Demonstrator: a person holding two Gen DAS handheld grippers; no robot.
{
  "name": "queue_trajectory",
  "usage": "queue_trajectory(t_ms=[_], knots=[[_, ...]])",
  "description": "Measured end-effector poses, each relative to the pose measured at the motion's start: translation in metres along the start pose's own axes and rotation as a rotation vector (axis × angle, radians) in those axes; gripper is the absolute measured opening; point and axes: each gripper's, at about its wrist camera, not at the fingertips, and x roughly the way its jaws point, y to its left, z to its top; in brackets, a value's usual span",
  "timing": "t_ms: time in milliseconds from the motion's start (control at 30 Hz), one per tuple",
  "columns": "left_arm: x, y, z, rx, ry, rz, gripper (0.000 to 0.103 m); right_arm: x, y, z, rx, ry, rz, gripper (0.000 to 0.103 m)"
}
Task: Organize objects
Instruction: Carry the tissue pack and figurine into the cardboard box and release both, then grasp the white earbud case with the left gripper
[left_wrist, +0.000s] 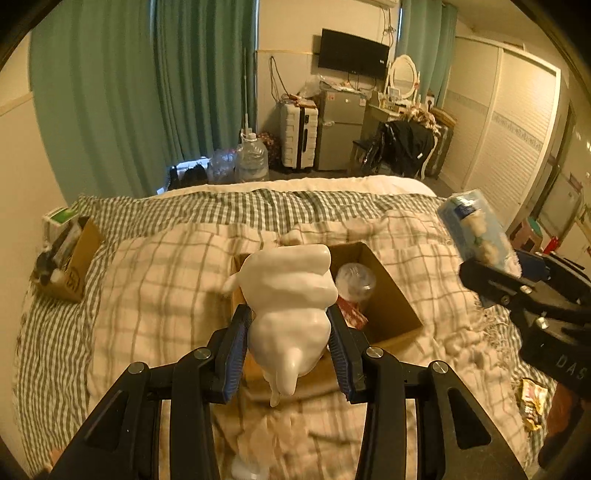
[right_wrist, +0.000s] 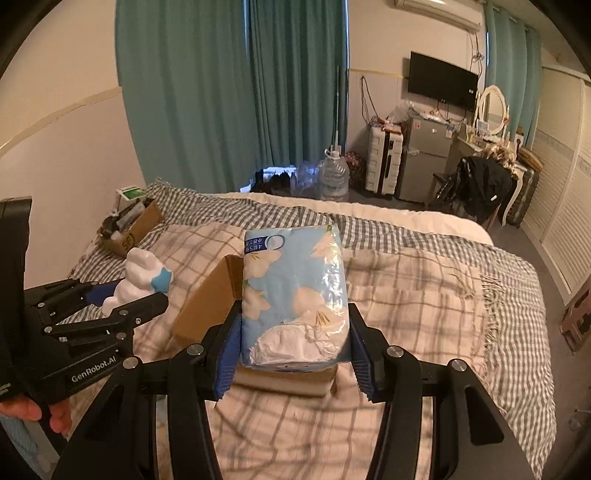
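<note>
— So, left wrist view first: how many of each?

— One white figurine (left_wrist: 291, 306), two cardboard boxes. The open box (left_wrist: 388, 306) sits mid-bed on the plaid blanket (left_wrist: 155, 280); a second box (left_wrist: 79, 266) stands far left by the wall. Inside the open box lies one clear plastic cup (left_wrist: 355, 281) and a red packet (left_wrist: 351, 312).

— And the left gripper (left_wrist: 291, 345)?

— Clamped on the figurine, jaws partly closed against its narrow body. It hangs over the open box, long axis running away from the camera, broad end farthest.

— Right wrist view?

— One blue floral tissue pack (right_wrist: 295, 299), pinched at its near end between the wide-set blue pads (right_wrist: 227, 354) of the right gripper (right_wrist: 295, 354). Its long axis points away, printed label at the far end, and it hovers above the open box.
</note>
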Motion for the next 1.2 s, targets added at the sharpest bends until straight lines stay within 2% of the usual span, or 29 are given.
queue_trajectory(t_ms=[133, 367, 600, 767, 833, 867, 933, 1067, 1200], knots=[[0.045, 0.003, 0.016, 0.005, 0.028, 0.005, 0.041, 0.046, -0.009, 0.007, 0.024, 0.043, 0.006, 0.051], [0.107, 0.007, 0.013, 0.026, 0.104, 0.015, 0.041, 0.117, -0.025, -0.006, 0.042, 0.137, 0.002, 0.049], [0.128, 0.014, 0.002, 0.007, 0.129, 0.002, 0.042, 0.134, -0.034, -0.015, 0.070, 0.162, 0.015, 0.050], [0.114, 0.010, 0.005, 0.006, 0.098, 0.009, 0.045, 0.123, -0.034, -0.010, 0.082, 0.147, -0.011, 0.054], [0.106, 0.010, 0.006, 0.008, 0.099, 0.011, 0.055, 0.112, -0.035, -0.007, 0.095, 0.128, -0.022, 0.065], [0.098, 0.009, 0.005, 0.007, 0.092, 0.018, 0.058, 0.103, -0.036, -0.005, 0.097, 0.115, -0.029, 0.065], [0.084, 0.009, 0.006, 0.006, 0.074, 0.026, 0.077, 0.085, -0.037, -0.002, 0.102, 0.094, -0.032, 0.068], [0.040, 0.008, 0.008, 0.008, 0.024, 0.049, 0.080, 0.045, -0.038, 0.000, 0.106, 0.062, -0.053, 0.069], [-0.007, 0.007, 0.004, 0.020, -0.043, 0.071, 0.097, -0.001, -0.030, -0.002, 0.090, 0.034, -0.061, 0.070]])
